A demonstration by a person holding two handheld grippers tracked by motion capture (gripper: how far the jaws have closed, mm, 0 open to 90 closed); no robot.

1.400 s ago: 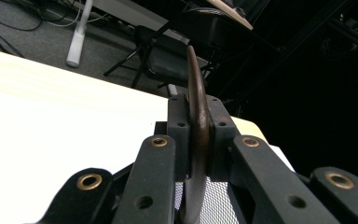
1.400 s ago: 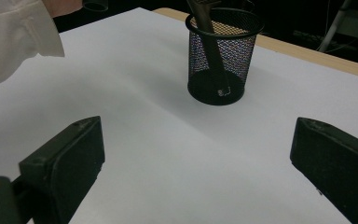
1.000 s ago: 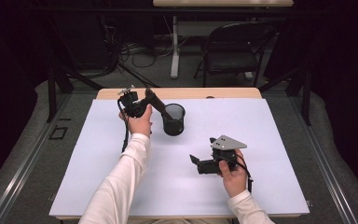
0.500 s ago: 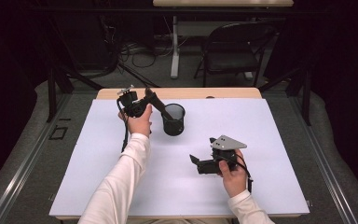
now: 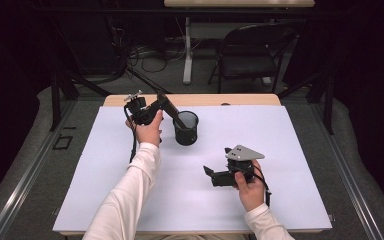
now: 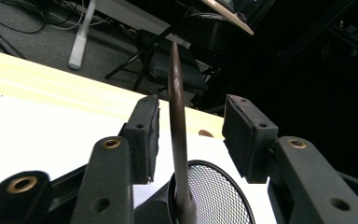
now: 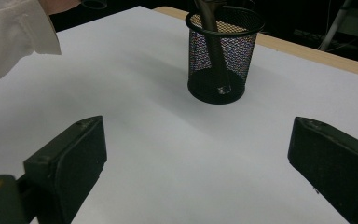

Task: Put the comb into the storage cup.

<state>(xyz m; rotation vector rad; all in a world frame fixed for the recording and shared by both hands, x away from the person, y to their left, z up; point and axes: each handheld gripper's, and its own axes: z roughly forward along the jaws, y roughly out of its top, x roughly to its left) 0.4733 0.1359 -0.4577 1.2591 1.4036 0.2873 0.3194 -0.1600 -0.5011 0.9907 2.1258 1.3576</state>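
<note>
A black mesh cup stands on the white table sheet, left of centre towards the back. A dark slim pen leans in it, its top tilted to the left. My left gripper is at the pen's upper end. In the left gripper view the pen rises from the cup between the pads of the left gripper. The jaws have just been opening, and neither pad presses on the pen. My right gripper rests open low over the sheet, aimed at the cup, with nothing in the right gripper.
A bare strip of wooden tabletop shows behind the sheet. On the floor beyond stand a black chair and a table leg. A white sleeve lies at the left of the right gripper view.
Both hands have stayed where they were, and the pen leans in the cup as before. The high view is too small to show the left jaws' spread.
</note>
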